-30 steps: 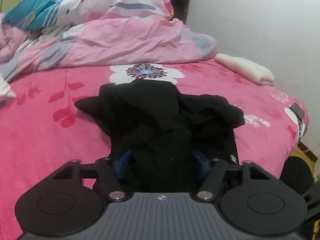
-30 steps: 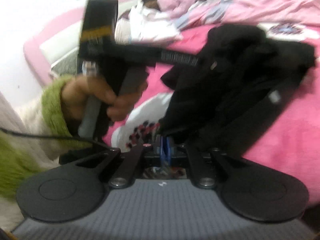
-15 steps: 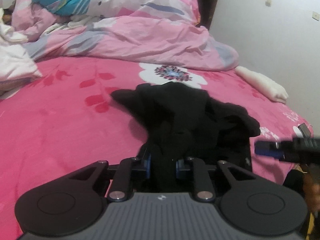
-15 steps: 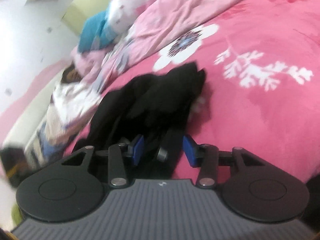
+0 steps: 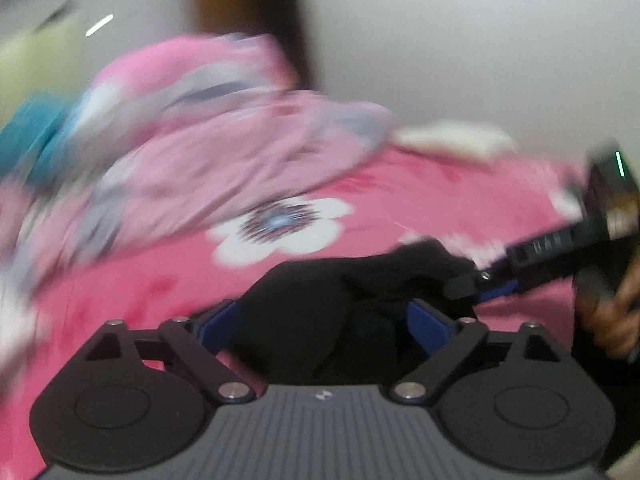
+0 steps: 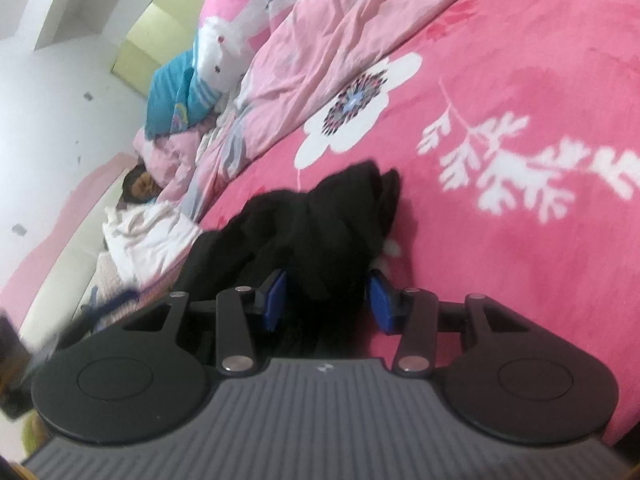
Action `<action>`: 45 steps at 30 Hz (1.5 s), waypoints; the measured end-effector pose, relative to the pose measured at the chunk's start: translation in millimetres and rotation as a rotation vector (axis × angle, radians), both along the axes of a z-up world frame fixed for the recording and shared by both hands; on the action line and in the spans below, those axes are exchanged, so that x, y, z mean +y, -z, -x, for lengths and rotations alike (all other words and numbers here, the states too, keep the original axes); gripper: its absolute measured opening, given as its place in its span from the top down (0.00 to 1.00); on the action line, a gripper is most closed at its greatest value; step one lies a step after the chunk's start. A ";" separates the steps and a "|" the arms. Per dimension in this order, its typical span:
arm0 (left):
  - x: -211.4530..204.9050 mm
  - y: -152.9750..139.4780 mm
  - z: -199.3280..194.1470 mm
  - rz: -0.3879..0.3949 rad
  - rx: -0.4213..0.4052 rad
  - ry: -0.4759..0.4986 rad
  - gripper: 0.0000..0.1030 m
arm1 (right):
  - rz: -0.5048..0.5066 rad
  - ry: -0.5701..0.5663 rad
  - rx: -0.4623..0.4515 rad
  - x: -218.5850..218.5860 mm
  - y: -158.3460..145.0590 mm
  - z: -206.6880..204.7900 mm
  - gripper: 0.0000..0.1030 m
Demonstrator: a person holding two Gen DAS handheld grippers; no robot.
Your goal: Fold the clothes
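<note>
Bed: a big bed with a pink flower blanket (image 6: 520, 92) fills most of both views; every place below is told from this blanket.
Black clothes: a crumpled black garment (image 6: 320, 220) lies in a heap on the pink flower blanket, just below the big white flower (image 6: 356, 108) printed on it.
Left gripper: the left gripper (image 5: 328, 324) is low over the blanket with the black garment (image 5: 320, 312) between its blue pads (image 5: 428, 324).
Left fingers: they are spread wide and opening; the cloth sits between them, and the pads do not seem to squeeze it.
Right gripper: the right gripper (image 6: 328, 300) is also low over the blanket, at the near end of the heap.
Right fingers: they are about half spread, with black cloth between the blue pads (image 6: 380, 300); I cannot tell if the pads press on it.
Other view of the right gripper: it shows blurry at the right edge (image 5: 492, 284), with a hand (image 5: 612, 312) on its handle, its tip at the edge of the garment.
Quilt: a light pink quilt (image 6: 340, 28) is bunched up at the far side of the blanket.
Blue thing: a blue cloth (image 6: 176, 96) lies past the quilt.
White cloth: a white bundle (image 5: 452, 140) lies at the far edge of the blanket, by the wall.
</note>
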State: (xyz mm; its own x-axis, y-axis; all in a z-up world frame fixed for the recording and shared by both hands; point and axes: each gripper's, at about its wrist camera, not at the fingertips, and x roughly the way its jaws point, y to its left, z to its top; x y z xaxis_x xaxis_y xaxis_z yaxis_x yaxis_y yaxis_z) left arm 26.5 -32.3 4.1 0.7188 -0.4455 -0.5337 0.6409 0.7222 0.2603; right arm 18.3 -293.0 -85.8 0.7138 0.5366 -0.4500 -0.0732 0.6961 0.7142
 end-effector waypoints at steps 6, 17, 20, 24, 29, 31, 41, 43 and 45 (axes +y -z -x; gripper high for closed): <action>-63.8 37.7 -38.6 -0.273 0.057 0.136 0.12 | 0.034 -0.066 -0.006 11.3 7.0 7.6 0.58; -17.2 19.8 -55.4 -0.100 0.139 -0.044 0.82 | 0.165 -0.075 -0.055 26.3 7.5 5.0 0.99; 5.9 5.9 -51.8 -0.033 0.124 -0.121 0.88 | 0.183 -0.052 -0.078 23.6 0.5 6.9 1.00; 40.8 -6.5 -55.1 0.069 0.152 -0.242 0.89 | 0.204 -0.009 -0.101 15.0 -10.2 8.8 1.00; 82.9 -0.9 -59.3 0.188 0.246 -0.376 0.89 | 0.235 0.027 -0.127 8.5 -23.5 3.1 1.00; 95.5 0.6 -55.8 0.222 0.256 -0.418 0.89 | 0.260 0.037 -0.149 8.6 -31.7 -1.1 1.00; 164.0 -4.3 -4.5 0.421 0.253 -0.673 0.91 | 0.380 0.032 -0.302 22.0 -82.0 -43.0 1.00; 179.4 1.4 9.6 0.456 0.284 -0.720 0.91 | 0.391 0.012 -0.329 27.8 -90.9 -57.2 1.00; 190.2 8.9 23.5 0.474 0.317 -0.756 0.91 | 0.411 -0.020 -0.357 38.7 -98.2 -73.8 1.00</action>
State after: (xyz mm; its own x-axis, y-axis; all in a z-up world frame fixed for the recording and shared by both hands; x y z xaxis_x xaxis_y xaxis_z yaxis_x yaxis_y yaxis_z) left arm 3.0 157.9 -4.8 0.7581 -0.1419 -0.6365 -0.0494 0.9607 -0.2730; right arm 92.1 -254.3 12.4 0.8519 0.3828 -0.3574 -0.2773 0.9087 0.3121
